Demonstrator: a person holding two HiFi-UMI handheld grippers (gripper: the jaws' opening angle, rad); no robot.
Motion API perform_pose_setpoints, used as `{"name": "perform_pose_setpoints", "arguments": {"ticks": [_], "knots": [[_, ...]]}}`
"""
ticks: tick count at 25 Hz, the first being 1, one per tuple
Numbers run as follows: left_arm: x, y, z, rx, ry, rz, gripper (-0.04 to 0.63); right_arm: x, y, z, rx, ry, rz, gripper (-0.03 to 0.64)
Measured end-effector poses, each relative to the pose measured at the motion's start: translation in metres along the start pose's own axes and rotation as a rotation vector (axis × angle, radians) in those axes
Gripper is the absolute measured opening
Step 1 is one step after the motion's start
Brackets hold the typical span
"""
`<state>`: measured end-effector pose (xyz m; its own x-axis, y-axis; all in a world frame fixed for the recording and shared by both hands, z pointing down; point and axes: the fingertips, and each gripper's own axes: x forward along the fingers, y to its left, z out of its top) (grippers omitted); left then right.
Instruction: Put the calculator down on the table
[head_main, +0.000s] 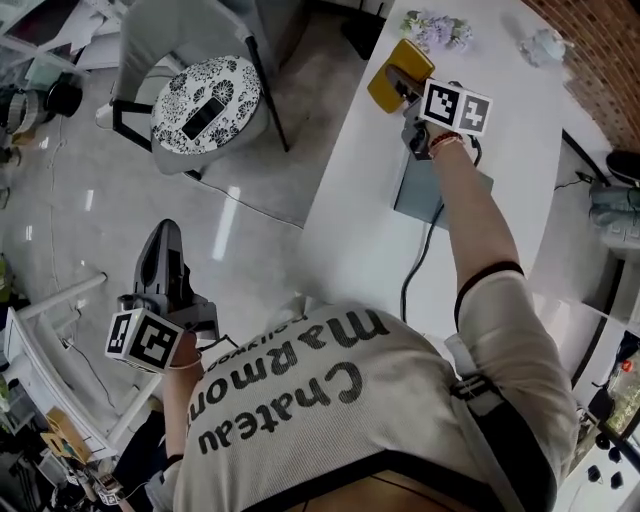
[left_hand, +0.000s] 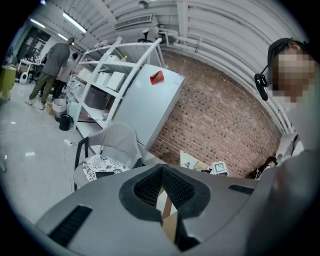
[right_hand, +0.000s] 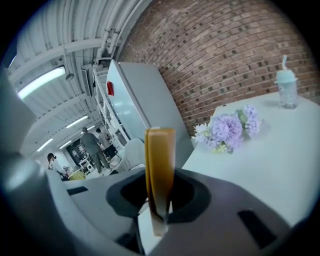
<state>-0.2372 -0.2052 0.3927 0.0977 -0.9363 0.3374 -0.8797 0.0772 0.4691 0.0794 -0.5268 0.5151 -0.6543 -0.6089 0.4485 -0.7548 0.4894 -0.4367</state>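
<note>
Up at one o'clock over the white surface (head_main: 350, 240), the right tool (head_main: 404, 84) pinches the yellow calculator (head_main: 388, 86) on edge, seemingly the lowering step; next it needs laying flat and a release, while the left tool (head_main: 163, 240) at eight o'clock hangs closed, empty.

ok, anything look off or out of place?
Nothing spilled or broken. One oddity: a dark flat gadget lies on the patterned chair seat. The calculator sits on edge in the right claw.
</note>
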Motion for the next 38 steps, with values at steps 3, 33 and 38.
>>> {"name": "perform_pose_setpoints", "arguments": {"ticks": [3, 33, 38], "knots": [[0.002, 0.003, 0.001, -0.016, -0.002, 0.001, 0.002, 0.005, 0.001, -0.012, 0.025, 0.048, 0.036, 0.092], [-0.003, 0.006, -0.007, -0.015, 0.016, 0.032, 0.002, 0.032, -0.047, -0.037, 0.055, 0.216, -0.091, 0.249], [-0.005, 0.006, -0.011, -0.018, 0.012, 0.038, 0.002, 0.036, -0.053, -0.039, 0.093, 0.258, -0.113, 0.255]]}}
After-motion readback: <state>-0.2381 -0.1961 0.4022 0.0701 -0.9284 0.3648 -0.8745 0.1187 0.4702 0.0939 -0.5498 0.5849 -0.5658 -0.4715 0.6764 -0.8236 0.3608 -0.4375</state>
